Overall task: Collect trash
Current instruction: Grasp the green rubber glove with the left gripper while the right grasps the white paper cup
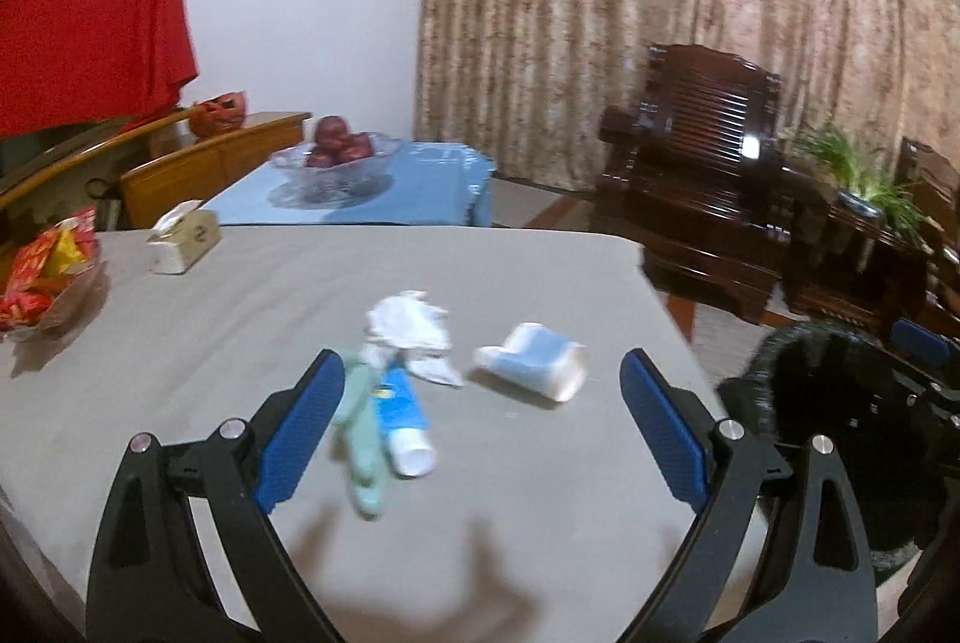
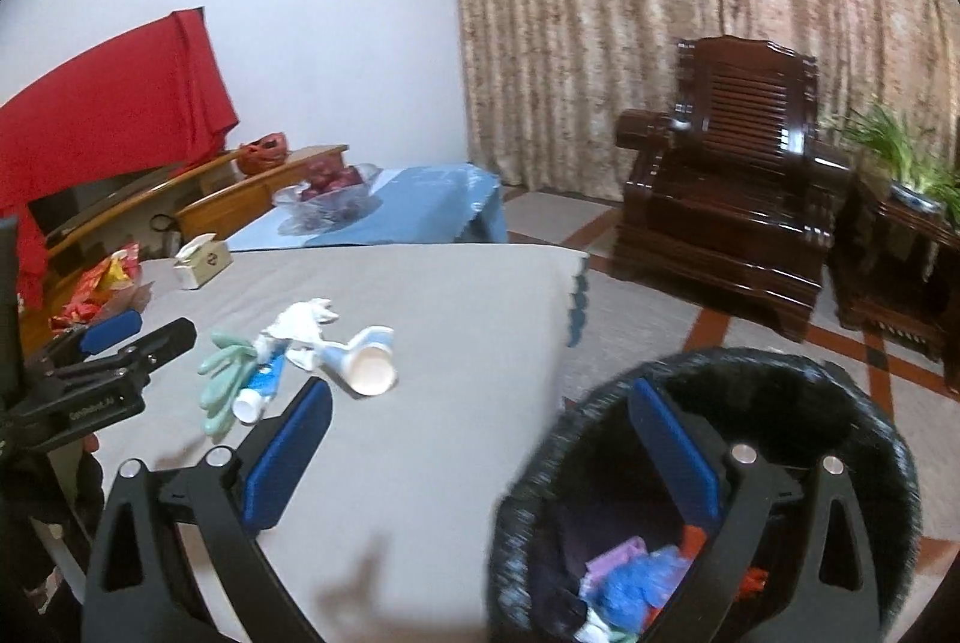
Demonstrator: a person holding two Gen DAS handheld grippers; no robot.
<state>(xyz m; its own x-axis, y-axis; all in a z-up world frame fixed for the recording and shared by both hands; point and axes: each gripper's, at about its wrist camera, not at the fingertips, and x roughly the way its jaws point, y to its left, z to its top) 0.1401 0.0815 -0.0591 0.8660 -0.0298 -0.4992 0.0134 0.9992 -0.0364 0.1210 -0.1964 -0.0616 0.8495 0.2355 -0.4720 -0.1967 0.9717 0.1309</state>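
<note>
On the grey table (image 1: 180,355) lie a pale green glove (image 1: 360,439), a blue and white tube (image 1: 403,424), a crumpled white tissue (image 1: 411,325) and a tipped paper cup (image 1: 534,364). My left gripper (image 1: 483,427) hovers open over them, nothing between its fingers. In the right wrist view the glove (image 2: 225,385), tube (image 2: 262,385), tissue (image 2: 303,322) and cup (image 2: 366,361) lie ahead on the left. My right gripper (image 2: 480,457) is open and empty, one finger over the table edge, the other over the black bin (image 2: 840,385). The left gripper (image 2: 120,343) shows at the left edge.
A tissue box (image 1: 180,241) and a tray of red snack packets (image 1: 42,283) sit at the table's far left. Behind stands a blue-clothed table with a glass fruit bowl (image 1: 336,160). A dark wooden armchair (image 2: 732,187) and a plant (image 2: 900,157) stand on the right. The bin holds coloured scraps.
</note>
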